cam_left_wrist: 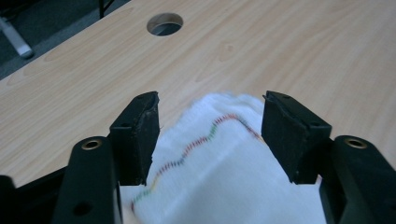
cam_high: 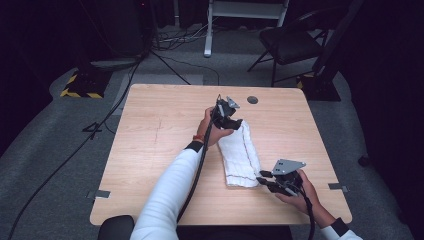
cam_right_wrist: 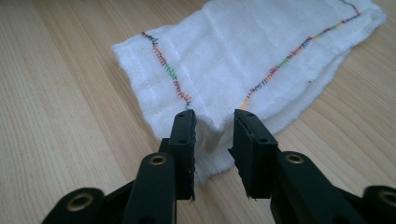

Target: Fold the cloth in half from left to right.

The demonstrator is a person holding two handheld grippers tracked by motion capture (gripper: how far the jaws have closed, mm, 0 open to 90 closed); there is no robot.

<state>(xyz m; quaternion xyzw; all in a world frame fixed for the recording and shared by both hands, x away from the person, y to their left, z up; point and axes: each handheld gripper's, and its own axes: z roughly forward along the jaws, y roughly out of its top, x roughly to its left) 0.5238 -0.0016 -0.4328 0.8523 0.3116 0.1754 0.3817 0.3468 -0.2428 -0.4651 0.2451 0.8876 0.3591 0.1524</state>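
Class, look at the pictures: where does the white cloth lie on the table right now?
In the high view the white cloth lies folded right of the table's middle, running from the left gripper at its far end to the right gripper at its near corner.

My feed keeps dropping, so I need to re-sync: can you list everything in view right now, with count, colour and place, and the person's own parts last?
cloth: one, white with multicoloured stitching, folded, lying on the table right of centre
table: one, light wood, centre of the high view
cable hole: one, round, dark, near the table's far edge
folding chair: one, black, on the floor beyond the table, right
white frame: one, on the floor beyond the table
floor cables: several, black, left of the table
left claw: one, black, over the cloth's far end, jaws apart either side of it
right claw: one, black, at the cloth's near corner, jaws apart around the edge
sleeves: two, white, coming in from the bottom
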